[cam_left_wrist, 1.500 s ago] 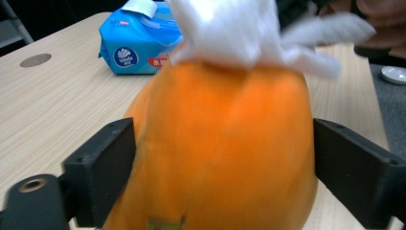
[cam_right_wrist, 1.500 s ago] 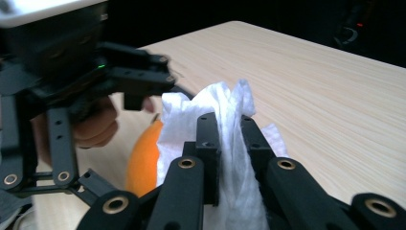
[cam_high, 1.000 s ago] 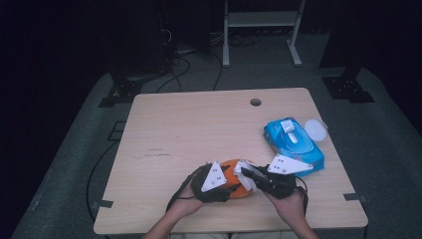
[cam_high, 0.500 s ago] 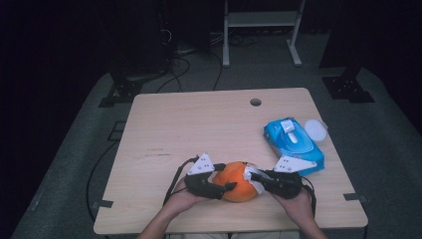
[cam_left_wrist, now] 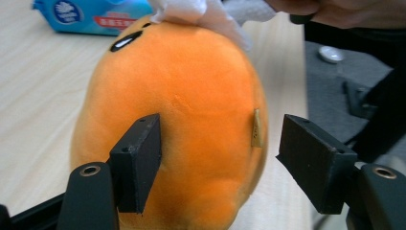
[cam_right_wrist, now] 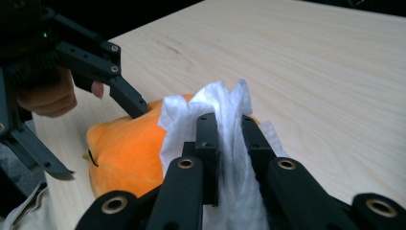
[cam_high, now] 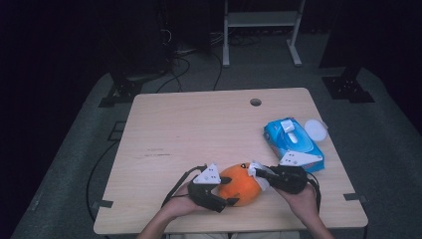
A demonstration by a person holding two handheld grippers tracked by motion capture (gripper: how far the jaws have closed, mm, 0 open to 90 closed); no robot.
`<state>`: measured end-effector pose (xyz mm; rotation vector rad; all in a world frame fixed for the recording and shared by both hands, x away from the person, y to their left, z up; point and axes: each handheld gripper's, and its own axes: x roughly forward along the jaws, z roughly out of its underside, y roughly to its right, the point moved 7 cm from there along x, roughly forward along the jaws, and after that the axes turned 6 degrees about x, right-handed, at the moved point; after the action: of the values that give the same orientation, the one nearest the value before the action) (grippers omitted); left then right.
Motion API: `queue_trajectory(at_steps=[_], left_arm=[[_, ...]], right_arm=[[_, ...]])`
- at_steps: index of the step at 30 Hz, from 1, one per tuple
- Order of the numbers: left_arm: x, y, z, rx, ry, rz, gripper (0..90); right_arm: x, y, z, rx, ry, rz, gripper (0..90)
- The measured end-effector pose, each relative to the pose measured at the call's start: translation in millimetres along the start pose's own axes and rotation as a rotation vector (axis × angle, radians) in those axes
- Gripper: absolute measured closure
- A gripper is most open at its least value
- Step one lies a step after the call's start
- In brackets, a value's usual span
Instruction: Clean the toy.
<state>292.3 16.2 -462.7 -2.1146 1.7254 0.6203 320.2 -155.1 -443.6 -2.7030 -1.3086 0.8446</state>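
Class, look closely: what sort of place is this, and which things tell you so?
Probably a lab or studio: a bare wooden table stands on grey flooring in a dark room, with loose cables and a metal stand behind it.

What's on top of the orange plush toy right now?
A white wipe, pinched in the right gripper, lies over the orange plush toy near its black eye marking. The plush surface under the wipe is covered and cannot be seen.
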Motion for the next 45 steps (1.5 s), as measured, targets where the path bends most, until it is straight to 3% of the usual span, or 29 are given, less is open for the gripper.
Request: queue_trajectory(at_steps=[3,5,6,8,11,13,17,20,24,29,31,35,40,45], left_arm=[[-3.6,-3.5,-8.3,-0.026,0.056,0.004,30.0],[-2.1,-11.9,-13.4,-0.055,0.100,-0.068,27.5],[-0.4,-13.8,-14.1,-0.066,0.106,-0.078,26.5],[7.4,-15.4,-11.8,-0.068,0.084,-0.093,26.7],[16.4,-9.0,-6.9,-0.033,0.052,-0.102,30.0],[17.2,-4.5,-6.6,-0.007,0.027,-0.105,31.6],[16.4,3.0,-5.0,0.025,0.005,-0.079,32.0],[13.3,4.0,-7.4,0.033,-0.001,-0.062,30.7],[9.1,-0.8,-20.9,0.018,0.039,-0.059,22.4],[27.0,-4.7,-21.1,0.042,-0.039,-0.041,17.4],[31.6,-6.6,-19.8,0.036,-0.043,-0.029,17.9],[35.7,-8.6,-14.0,0.040,-0.050,-0.030,30.1],[34.6,-11.5,-10.3,0.061,-0.061,-0.078,52.9],[31.8,-6.8,-15.3,0.091,-0.050,-0.103,59.2]], right_arm=[[-2.6,-0.4,5.7,-0.005,-0.021,0.000,80.5],[-5.1,-1.7,11.7,-0.003,-0.027,-0.011,80.5],[-6.5,-3.6,15.4,-0.004,-0.032,-0.025,80.6],[-8.7,-6.7,20.1,-0.014,-0.041,-0.033,80.5],[-12.8,-8.2,22.3,-0.025,-0.058,-0.040,80.3],[-17.8,-6.2,18.9,-0.028,-0.041,-0.032,80.3],[-21.4,2.9,12.6,0.014,-0.003,-0.006,80.3],[-15.4,1.4,19.3,0.022,-0.029,-0.026,80.4],[-15.1,-6.2,24.5,-0.001,-0.051,-0.084,80.5],[-17.3,-10.4,27.6,-0.032,-0.058,-0.101,80.5],[-18.2,-8.9,28.9,-0.038,-0.062,-0.085,80.5],[-22.8,-2.5,29.9,-0.024,-0.050,-0.075,80.4],[-33.7,10.2,29.0,0.000,-0.037,-0.051,80.4],[-49.8,35.2,37.7,0.054,-0.028,0.000,80.3]])
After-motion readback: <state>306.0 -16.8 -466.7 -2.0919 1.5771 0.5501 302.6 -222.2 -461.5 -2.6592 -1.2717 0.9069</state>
